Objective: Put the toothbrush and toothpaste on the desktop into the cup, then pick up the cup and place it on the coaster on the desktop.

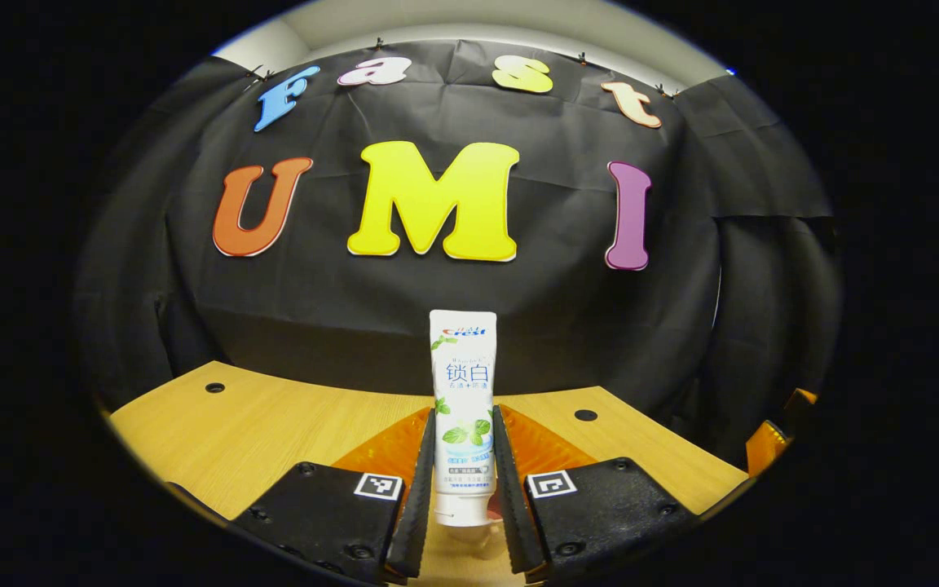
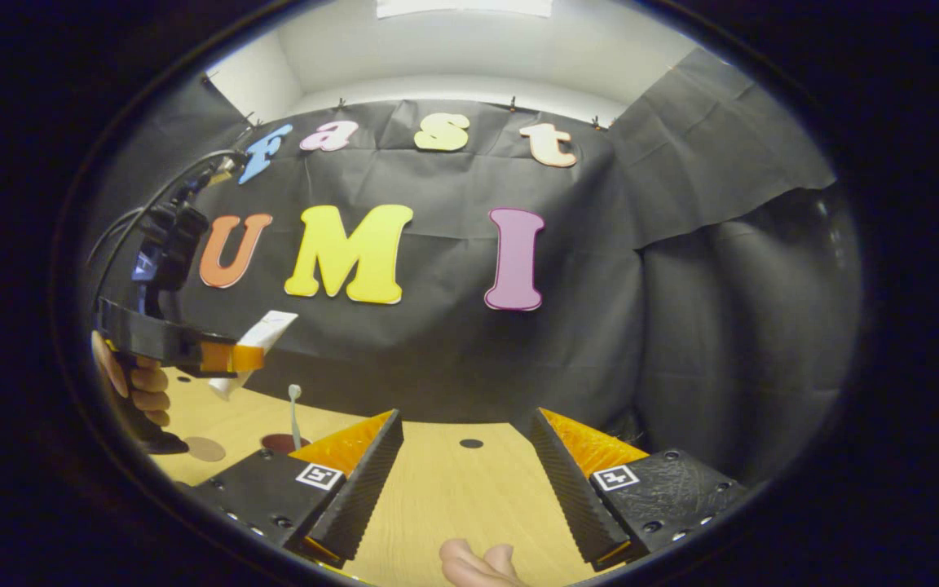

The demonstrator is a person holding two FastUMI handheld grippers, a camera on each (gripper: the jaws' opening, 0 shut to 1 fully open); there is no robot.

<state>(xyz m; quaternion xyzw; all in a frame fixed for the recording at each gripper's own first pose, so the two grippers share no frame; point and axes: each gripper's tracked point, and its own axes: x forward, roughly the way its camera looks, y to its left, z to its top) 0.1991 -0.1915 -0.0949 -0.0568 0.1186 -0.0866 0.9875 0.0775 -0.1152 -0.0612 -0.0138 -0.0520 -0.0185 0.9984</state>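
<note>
In the left gripper view, the white toothpaste tube (image 1: 463, 391) stands upright, cap down, between my left gripper's (image 1: 463, 489) fingers, which press on both its sides above the wooden desktop (image 1: 274, 424). The right gripper view shows that left gripper (image 2: 229, 357) at far left, lifted above the table with the tube (image 2: 262, 336) tilted in it. Below it, the toothbrush (image 2: 294, 408) sticks up out of a dark red cup (image 2: 280, 443), partly hidden behind my right gripper's finger. A round brown coaster (image 2: 204, 448) lies left of the cup. My right gripper (image 2: 461, 489) is open over bare desktop.
The desktop has small dark holes (image 1: 215, 387) (image 2: 470, 443) and ends at the black cloth wall. A hand (image 2: 139, 387) holds the left gripper's handle. Fingertips of a hand (image 2: 478, 564) show at the bottom edge of the right gripper view.
</note>
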